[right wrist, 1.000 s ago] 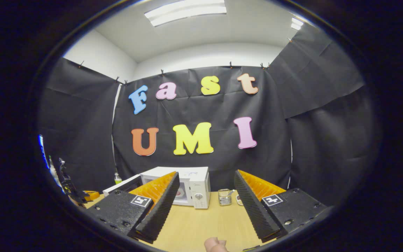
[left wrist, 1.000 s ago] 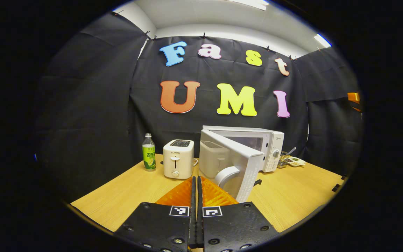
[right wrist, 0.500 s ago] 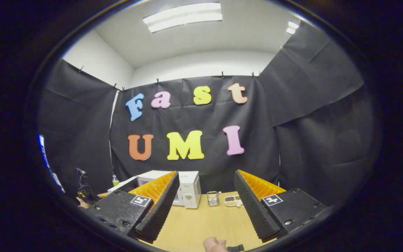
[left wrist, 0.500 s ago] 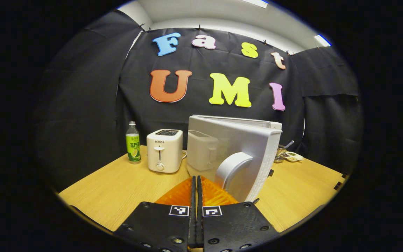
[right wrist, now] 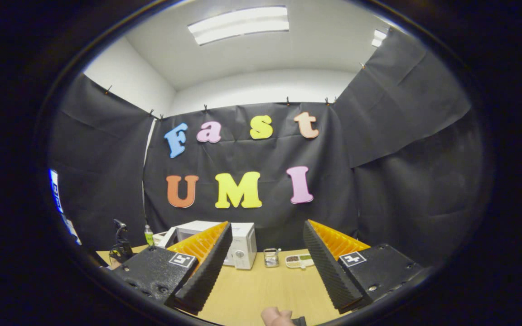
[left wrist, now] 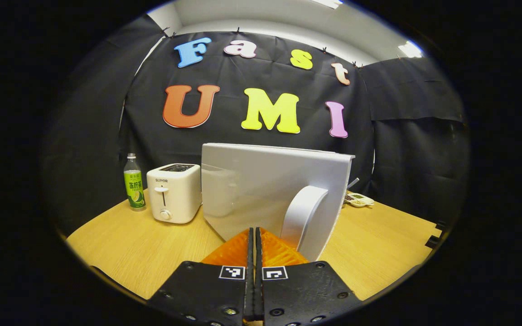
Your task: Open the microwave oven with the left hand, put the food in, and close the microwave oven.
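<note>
Left gripper [left wrist: 255, 235]: I am seeing its 2 orange fingers pressed together with nothing between them, low over the near edge of the table [left wrist: 152, 253] and just in front of the open door.

Right gripper [right wrist: 263, 246]: I am holding it with its 2 fingers spread wide apart and gripping nothing, hovering above the table with the appliance showing past its left finger.

Microwave oven [right wrist: 238, 240]: in the right gripper view it is sitting far back on the table, its white body and control knob facing me.

Microwave door [left wrist: 270, 190]: in the left gripper view it is standing swung out toward me, its outer face turned my way and hiding the cavity. Its curved white handle [left wrist: 302, 213] is sitting at the door's right edge, just beyond the left gripper's fingertips; I cannot tell whether they are touching.

Food tray [right wrist: 300, 260]: a small white divided dish is lying on the table to the right of the oven, beside a small glass jar [right wrist: 270, 257].

Toaster [left wrist: 174, 192]: it is standing left of the open door.

Bottle [left wrist: 134, 183]: a green-labelled bottle is standing upright left of the toaster, near the far-left table corner.

Hand [right wrist: 277, 317]: a fingertip is showing at the near bottom edge of the right gripper view.
</note>
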The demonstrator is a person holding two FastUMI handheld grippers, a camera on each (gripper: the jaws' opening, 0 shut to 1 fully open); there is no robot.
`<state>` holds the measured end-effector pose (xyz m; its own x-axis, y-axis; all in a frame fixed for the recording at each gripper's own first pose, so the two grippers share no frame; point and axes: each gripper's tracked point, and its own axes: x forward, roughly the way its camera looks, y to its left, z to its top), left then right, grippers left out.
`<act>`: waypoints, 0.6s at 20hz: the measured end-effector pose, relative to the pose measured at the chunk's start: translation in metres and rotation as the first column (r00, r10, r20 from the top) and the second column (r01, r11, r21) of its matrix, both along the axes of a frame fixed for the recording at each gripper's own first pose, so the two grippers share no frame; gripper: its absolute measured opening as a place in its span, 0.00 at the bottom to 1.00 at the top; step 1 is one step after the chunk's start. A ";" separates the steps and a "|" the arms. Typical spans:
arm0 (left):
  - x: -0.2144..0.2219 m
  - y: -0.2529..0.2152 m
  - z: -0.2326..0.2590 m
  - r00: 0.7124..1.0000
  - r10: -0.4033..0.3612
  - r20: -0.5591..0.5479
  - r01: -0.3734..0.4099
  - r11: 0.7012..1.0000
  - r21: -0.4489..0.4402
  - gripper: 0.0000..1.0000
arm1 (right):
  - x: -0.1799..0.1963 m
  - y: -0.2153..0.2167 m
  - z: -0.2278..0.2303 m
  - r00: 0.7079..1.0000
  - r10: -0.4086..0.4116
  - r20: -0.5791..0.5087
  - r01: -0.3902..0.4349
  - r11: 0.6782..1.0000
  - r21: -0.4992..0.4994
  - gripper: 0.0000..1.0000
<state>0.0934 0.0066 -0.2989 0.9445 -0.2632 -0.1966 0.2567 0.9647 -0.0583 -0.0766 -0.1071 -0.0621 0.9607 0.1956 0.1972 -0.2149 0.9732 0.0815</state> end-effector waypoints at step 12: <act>0.075 -0.100 -0.007 0.995 -0.104 0.008 0.104 0.994 -0.040 0.00 | 0.024 -0.030 -0.019 0.999 -0.013 -0.030 0.014 0.999 0.033 1.00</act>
<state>0.1689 -0.0937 -0.3056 0.9127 -0.3676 -0.1786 0.3560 0.9297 -0.0944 -0.0522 -0.1375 -0.0807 0.9687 0.1762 0.1747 -0.1986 0.9727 0.1202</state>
